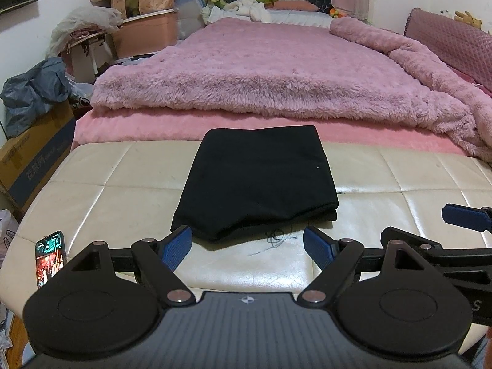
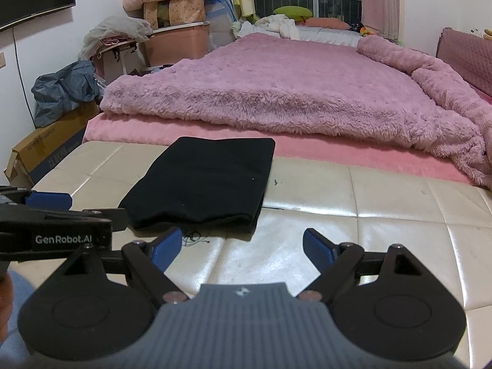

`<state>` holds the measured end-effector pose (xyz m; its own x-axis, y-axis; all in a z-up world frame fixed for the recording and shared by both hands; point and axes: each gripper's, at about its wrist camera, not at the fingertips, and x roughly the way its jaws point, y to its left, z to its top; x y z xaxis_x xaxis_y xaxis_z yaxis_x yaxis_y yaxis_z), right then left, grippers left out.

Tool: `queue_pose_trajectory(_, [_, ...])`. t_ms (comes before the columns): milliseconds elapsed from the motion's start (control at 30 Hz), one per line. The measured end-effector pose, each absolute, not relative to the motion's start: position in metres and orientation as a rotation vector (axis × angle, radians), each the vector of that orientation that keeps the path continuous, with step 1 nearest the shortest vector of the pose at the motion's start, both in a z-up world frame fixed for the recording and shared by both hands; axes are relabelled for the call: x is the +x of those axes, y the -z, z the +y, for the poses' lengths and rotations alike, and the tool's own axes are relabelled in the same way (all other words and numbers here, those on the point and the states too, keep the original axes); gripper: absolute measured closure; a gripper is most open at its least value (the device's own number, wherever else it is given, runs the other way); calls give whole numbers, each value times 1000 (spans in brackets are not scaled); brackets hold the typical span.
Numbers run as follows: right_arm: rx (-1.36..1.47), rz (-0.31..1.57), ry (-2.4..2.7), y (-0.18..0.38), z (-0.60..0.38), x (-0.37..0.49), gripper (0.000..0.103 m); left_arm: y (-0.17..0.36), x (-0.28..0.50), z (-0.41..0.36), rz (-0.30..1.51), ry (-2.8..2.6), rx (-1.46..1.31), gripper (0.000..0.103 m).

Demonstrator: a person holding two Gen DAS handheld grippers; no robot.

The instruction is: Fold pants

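The pants (image 1: 256,181) lie on the cream bench (image 1: 430,215) at the foot of the bed (image 1: 276,70), already a compact black rectangle, several layers thick at the near edge. Its far edge just reaches the pink mattress edge. Both grippers hang near the bench's near side, clear of the cloth. The left gripper (image 1: 247,247) has its jaws spread wide and empty, just short of the pants' near edge. The right gripper (image 2: 241,246) is likewise spread and empty, off toward the pants' near right corner.

To my eye the folding is about finished, so what's left is tidying or letting go. The near left corner juts out a bit past the rest, so if anything needs doing, that's the spot: pinch all layers there together, not just the top one, and square it up. Low, gentle moves would be wise, since the bench looks slick and the bundle could slide. A phone (image 1: 50,256) sits at the near left, well apart from the pants.
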<state>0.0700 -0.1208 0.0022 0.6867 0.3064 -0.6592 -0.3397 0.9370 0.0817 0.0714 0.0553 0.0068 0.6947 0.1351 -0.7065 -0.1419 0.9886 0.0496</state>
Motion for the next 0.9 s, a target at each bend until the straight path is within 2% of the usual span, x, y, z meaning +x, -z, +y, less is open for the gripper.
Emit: queue_pose_trajectory(900, [-46,731,-369,-3,-119,68,21,-9,73,56,789,-153,-2,7])
